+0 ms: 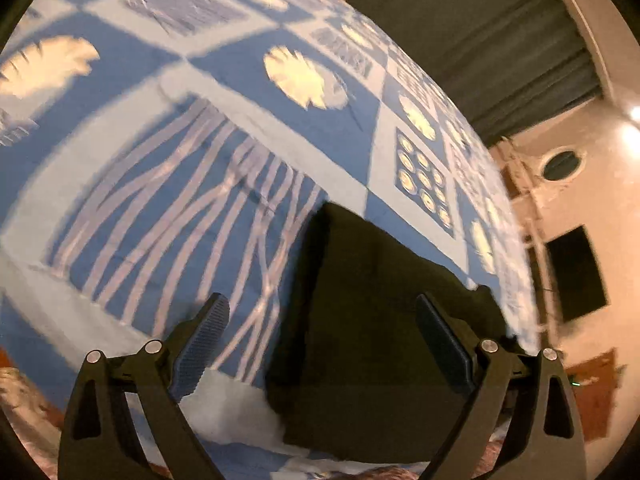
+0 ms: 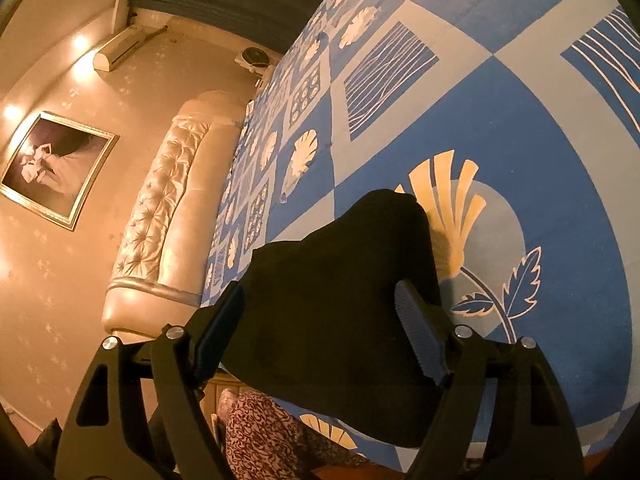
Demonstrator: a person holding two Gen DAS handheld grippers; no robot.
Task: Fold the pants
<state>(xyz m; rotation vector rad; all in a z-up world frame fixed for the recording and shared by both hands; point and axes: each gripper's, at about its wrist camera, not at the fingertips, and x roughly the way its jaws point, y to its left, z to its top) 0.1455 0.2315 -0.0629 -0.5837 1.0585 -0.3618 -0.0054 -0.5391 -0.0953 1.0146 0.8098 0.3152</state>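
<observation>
Left wrist view: dark pants (image 1: 360, 320) folded into compact block near bed (image 1: 120, 20) edge, on blue patterned cover. Best next – press flat, square edges w/o dragging cover. Left gripper (image 1: 322, 320) wide open, holding nothing. Right gripper (image 2: 320, 312) also open above pants (image 2: 340, 300) – pads not pinching fabric.

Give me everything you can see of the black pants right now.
The black pants are plain dark soft fabric, folded into a compact bundle with one fairly straight edge, lying on the blue patterned bedspread near its edge. The far end humps up slightly in the right wrist view. The left tool and right tool both stand open above the bundle; neither visibly pinches it. No waistband, pockets or seams can be made out.
</observation>
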